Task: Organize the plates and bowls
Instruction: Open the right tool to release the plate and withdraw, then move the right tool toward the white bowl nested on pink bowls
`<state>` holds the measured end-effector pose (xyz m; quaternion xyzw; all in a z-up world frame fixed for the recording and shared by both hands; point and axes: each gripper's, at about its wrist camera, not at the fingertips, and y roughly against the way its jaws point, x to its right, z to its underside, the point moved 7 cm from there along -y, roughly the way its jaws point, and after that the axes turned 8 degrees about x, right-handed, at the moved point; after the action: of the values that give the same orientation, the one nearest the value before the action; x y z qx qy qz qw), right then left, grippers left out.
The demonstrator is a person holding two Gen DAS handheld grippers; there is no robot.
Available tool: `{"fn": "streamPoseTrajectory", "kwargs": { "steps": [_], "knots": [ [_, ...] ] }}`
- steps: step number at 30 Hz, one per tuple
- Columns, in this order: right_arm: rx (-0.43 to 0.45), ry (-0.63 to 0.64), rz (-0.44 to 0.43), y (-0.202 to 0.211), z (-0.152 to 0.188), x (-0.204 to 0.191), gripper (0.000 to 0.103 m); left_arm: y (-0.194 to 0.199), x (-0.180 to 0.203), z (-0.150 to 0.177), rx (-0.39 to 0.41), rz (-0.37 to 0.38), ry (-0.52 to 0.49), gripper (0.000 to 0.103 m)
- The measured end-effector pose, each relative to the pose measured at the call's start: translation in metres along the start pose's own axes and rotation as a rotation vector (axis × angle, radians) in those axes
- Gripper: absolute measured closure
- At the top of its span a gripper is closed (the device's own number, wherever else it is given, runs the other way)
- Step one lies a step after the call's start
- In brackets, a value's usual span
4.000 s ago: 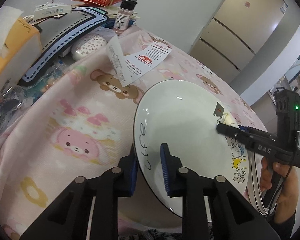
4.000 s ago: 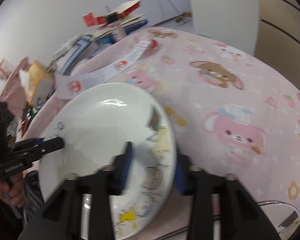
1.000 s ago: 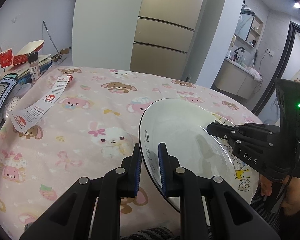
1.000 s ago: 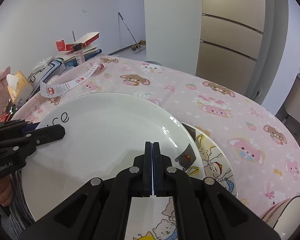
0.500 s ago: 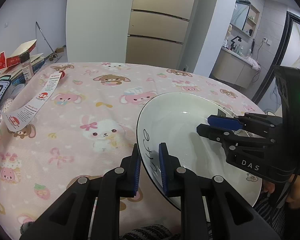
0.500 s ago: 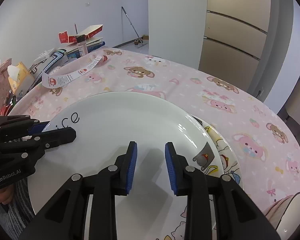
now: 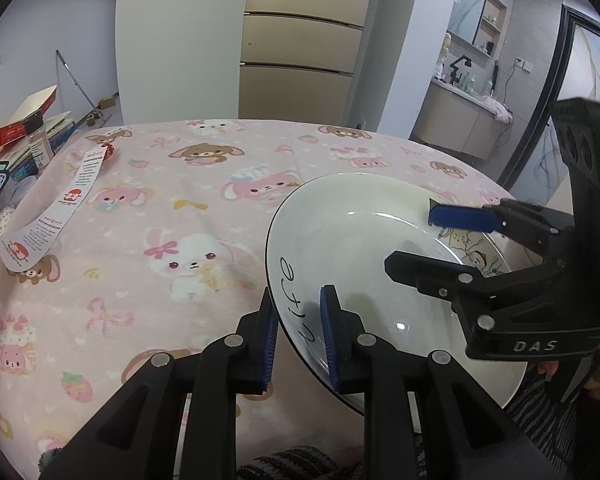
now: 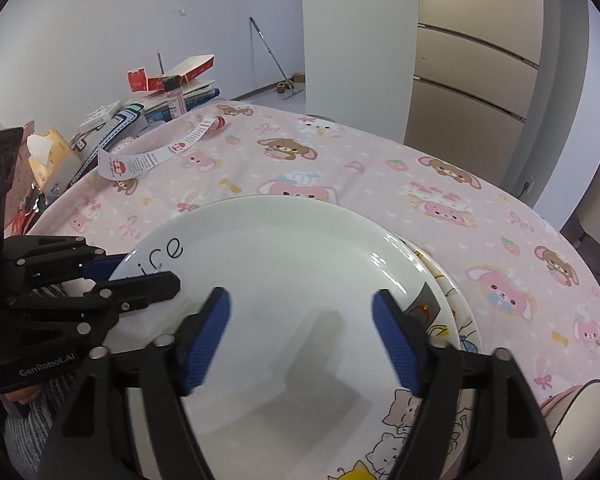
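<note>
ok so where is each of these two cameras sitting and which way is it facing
Left wrist: sits on the left claw, looks across the table toward the fridge; its fingers straddle the rim of the white plate. The right claw shows at right.
Right wrist: sits on the right claw, open above the white plate, looking over it toward the wall; the left claw shows at left on the rim.
Shared: white plate, cartoon plate beneath it, paper strip, table, both claws.

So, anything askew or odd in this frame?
Only the white plate: it sits off-centre on the cartoon plate, left gripper clamping its rim. Right gripper is open. No spills or damage.
</note>
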<state>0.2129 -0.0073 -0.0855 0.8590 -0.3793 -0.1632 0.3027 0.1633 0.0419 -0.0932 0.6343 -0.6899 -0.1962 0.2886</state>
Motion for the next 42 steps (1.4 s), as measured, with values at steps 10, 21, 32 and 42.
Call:
{"fn": "streamPoseTrajectory", "kwargs": {
  "steps": [10,21,32,42],
  "knots": [
    [0.018,-0.045,-0.004,0.005,-0.005,0.009,0.016,-0.010,0.010,0.006,-0.046,0.024,-0.046,0.076],
    [0.107,-0.066,0.026,0.018,-0.016,0.016,0.003,-0.009,0.002,0.005,-0.048,0.004,-0.008,0.048],
    [0.201,-0.045,0.006,0.044,-0.034,0.014,0.000,0.005,-0.001,-0.006,0.027,-0.013,0.001,0.000],
    [0.317,-0.019,0.020,0.096,-0.060,0.012,0.000,0.020,0.004,-0.019,0.103,0.005,-0.014,0.000]
  ]
}}
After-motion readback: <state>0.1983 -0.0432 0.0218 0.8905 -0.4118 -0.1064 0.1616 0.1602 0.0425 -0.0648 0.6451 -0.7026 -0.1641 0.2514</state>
